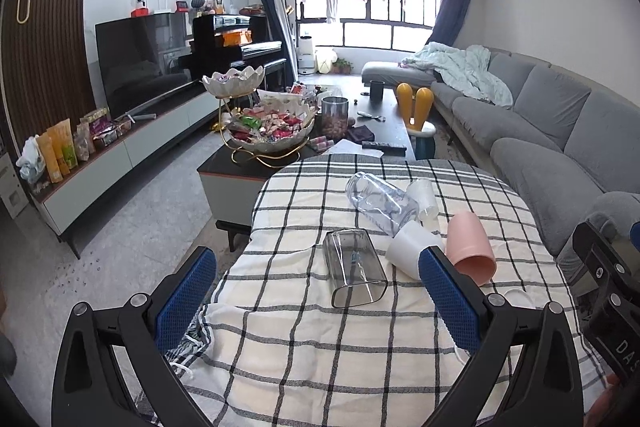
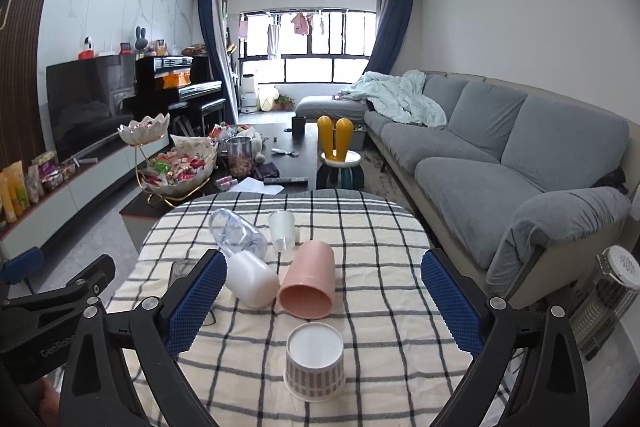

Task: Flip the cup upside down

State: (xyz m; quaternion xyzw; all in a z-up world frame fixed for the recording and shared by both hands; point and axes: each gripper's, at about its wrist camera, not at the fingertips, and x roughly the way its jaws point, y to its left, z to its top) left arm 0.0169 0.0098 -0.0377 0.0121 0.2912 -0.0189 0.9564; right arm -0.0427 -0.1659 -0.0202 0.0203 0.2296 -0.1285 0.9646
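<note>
Several cups lie on a checked cloth (image 1: 320,347). A clear grey square glass (image 1: 354,269) lies on its side between my open, empty left gripper's (image 1: 318,303) fingers, a little ahead. A pink cup (image 2: 307,281) and a white cup (image 2: 251,279) lie on their sides. A patterned paper cup (image 2: 315,361) stands upside down, centred between the fingers of my open, empty right gripper (image 2: 320,307). A clear bottle (image 2: 238,238) and a translucent cup (image 2: 283,230) lie further back. In the left view the pink cup (image 1: 472,247) and white cup (image 1: 408,245) sit right of the glass.
A dark coffee table (image 2: 280,147) with a snack bowl stand (image 2: 178,167) and a jar (image 2: 240,157) stands beyond the cloth. A grey sofa (image 2: 500,155) runs along the right. A TV unit (image 1: 120,147) lines the left. A heater (image 2: 608,291) stands at the right.
</note>
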